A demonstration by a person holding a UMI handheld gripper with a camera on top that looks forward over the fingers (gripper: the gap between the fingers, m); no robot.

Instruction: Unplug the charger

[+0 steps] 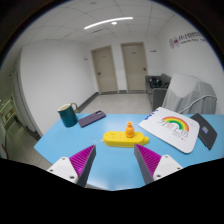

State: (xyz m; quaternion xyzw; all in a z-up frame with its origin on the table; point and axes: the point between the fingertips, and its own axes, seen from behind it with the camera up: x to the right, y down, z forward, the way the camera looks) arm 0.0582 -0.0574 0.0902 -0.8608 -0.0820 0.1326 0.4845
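A yellow power strip point(121, 139) lies flat on the light blue table point(60, 142), just ahead of my fingers. A small yellow-orange charger point(129, 128) stands plugged into its top, toward its right end. My gripper point(113, 161) is open and empty. Its magenta pads point(76, 160) stand wide apart on either side, a little short of the strip. Nothing is between the fingers but bare table.
A teal mug point(67, 115) and a dark purple flat case point(92, 119) sit at the far left. A white sheet with a rainbow drawing point(172, 130) and a dark flat object point(208, 130) lie to the right. A chair point(190, 92) stands beyond the table.
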